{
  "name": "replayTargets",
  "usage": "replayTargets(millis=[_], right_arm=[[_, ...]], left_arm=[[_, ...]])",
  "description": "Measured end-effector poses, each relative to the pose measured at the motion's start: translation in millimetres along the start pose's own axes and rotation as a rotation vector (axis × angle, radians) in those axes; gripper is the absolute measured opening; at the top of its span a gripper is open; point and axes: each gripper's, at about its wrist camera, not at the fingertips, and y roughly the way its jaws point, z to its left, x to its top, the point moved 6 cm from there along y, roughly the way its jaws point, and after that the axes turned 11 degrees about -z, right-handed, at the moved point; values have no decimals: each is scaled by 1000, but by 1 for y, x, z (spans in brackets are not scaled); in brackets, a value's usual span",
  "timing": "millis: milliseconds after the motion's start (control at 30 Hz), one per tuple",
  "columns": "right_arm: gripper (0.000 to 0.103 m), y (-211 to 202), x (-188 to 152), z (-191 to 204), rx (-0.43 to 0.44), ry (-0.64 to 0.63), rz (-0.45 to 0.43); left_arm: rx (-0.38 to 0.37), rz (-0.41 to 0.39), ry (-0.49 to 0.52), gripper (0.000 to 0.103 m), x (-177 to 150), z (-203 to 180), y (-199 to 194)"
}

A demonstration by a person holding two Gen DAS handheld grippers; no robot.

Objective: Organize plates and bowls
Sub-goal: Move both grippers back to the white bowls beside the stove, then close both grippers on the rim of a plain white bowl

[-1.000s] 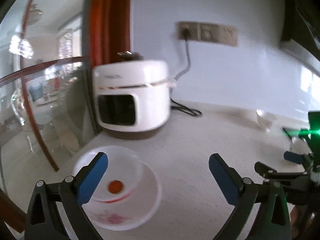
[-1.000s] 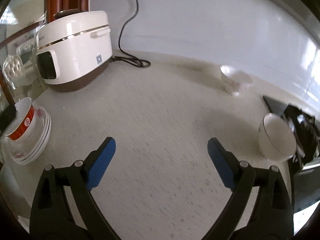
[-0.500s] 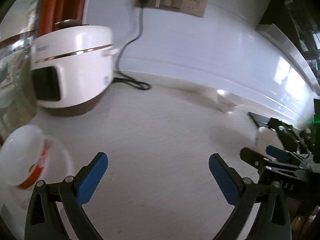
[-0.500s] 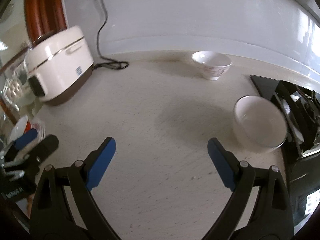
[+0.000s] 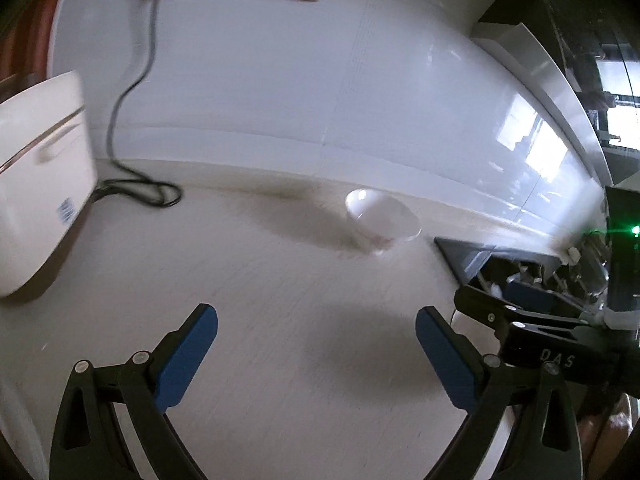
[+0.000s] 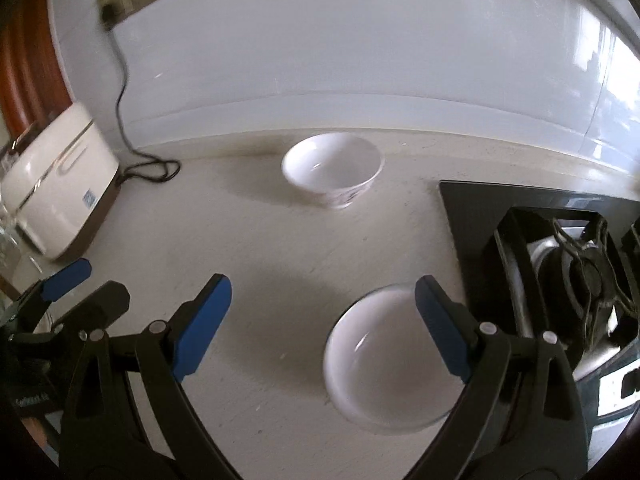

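Item: bowl collection, approach step. We hold the right gripper (image 6: 322, 322) spread wide and empty over the plain bowl (image 6: 384, 364), just beside the stove (image 6: 560, 256). Patterned bowl (image 6: 332, 168) sits farther from the stove. Left gripper (image 5: 316, 354) likewise released. Next, we judge: lower, straddle its rim, clamp.

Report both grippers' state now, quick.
Left gripper: open, holding nothing.
Right gripper: open, holding nothing; a plain white bowl sits by its right finger.
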Motion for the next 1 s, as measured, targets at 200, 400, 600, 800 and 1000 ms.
replayTargets(millis=[200,400,600,800,1000], right_arm=[[94,40,31,-41,13,63,71],[94,83,44,-57,15,82,147],[92,114,51,-63,36,121,181],[72,144,51,-64,53,126,249],[52,166,48,-59,69,107,297]], left_arm=[[-74,52,-32,89,21,-15,55],[-101,132,-101,71,30,-23,119],[-88,170,-130,65,31,-21,153],[-113,239,-198,56,22,-20,182],[-126,260,-222,51,15,-21,194]])
